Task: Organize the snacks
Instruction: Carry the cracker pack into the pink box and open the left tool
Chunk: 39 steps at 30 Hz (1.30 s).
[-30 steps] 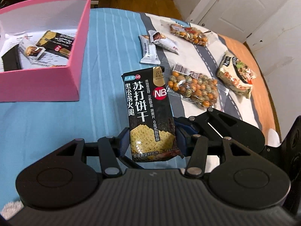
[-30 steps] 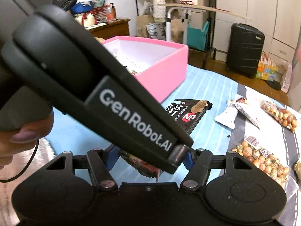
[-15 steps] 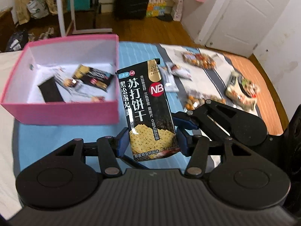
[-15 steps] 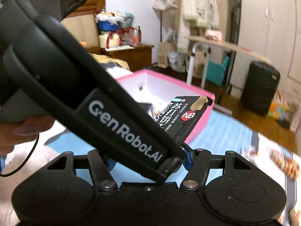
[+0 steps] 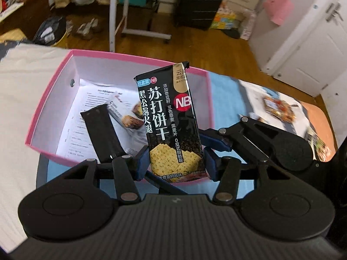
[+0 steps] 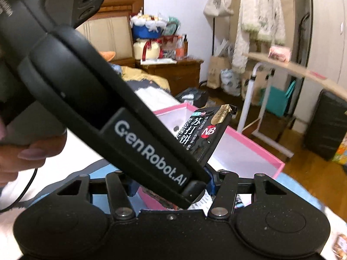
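Note:
My left gripper (image 5: 174, 164) is shut on a black soda-cracker packet (image 5: 171, 125) with an NB logo and holds it upright over the near wall of the pink box (image 5: 71, 65). The box holds a black packet (image 5: 104, 134), a white snack bar (image 5: 125, 112) and a printed sheet. In the right wrist view the left gripper's black body (image 6: 121, 117) crosses in front, with the cracker packet (image 6: 206, 134) sticking up over the pink box (image 6: 256, 145). My right gripper (image 6: 171, 186) sits just right of the left one; its jaws are mostly hidden.
Nut and snack bags (image 5: 279, 108) lie blurred on the striped bedcover at the right. Beyond the bed are a white rack stand (image 5: 138, 32), a black suitcase (image 5: 199, 2) and a white door (image 5: 308, 43). A hand (image 6: 28, 151) holds the left gripper.
My left gripper has lifted the cracker packet off the blue cover and carried it left to the pink box. The right gripper moved along beside it.

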Tool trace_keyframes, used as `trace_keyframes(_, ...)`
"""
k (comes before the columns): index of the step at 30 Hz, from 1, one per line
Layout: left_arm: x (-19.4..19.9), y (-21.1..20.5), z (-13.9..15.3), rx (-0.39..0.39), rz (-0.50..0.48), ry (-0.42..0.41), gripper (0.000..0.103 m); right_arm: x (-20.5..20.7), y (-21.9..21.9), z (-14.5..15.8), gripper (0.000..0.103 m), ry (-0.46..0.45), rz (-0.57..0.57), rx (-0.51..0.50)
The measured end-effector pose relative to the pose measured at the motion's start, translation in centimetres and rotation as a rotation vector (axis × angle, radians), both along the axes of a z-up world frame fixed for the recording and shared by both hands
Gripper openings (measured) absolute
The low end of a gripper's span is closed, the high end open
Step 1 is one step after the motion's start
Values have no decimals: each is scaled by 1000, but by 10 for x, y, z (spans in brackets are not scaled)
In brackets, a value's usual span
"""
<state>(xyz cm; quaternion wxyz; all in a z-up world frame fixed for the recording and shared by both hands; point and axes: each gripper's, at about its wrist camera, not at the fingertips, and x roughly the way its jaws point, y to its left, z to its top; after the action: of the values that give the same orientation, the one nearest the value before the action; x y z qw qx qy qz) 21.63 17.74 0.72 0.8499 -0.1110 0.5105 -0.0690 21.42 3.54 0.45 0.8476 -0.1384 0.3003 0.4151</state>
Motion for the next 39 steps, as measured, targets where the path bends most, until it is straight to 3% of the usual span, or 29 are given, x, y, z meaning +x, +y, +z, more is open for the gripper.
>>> trace_keyframes(7, 36, 31, -47, -80, 118, 60, 51, 54, 26, -33, 63, 107, 56, -76)
trace_keyframes(12, 43, 43, -70, -138, 161, 102, 52, 55, 39, -41, 65, 106, 76, -154)
trace_keyframes(14, 44, 42, -76, -146, 166, 111, 53, 53, 37, -43, 65, 105, 79, -170)
trace_keyframes(16, 42, 41, -79, -101, 189, 95, 53, 55, 34, -42, 69, 101, 77, -167)
trace_keyframes(19, 37, 35, -74, 33, 187, 34, 54, 48, 19, -34, 73, 69, 39, -161)
trace_keyframes(21, 32, 34, -69, 69, 164, 12, 55, 43, 6, -30, 73, 64, 20, -148)
trace_keyframes(30, -1, 30, -29, 120, 59, -40, 60, 12, -86, 4, 73, 56, -196, 46)
trace_keyframes(39, -29, -5, 3, 138, -73, -112, 66, -8, -163, 17, 73, 19, -370, -15)
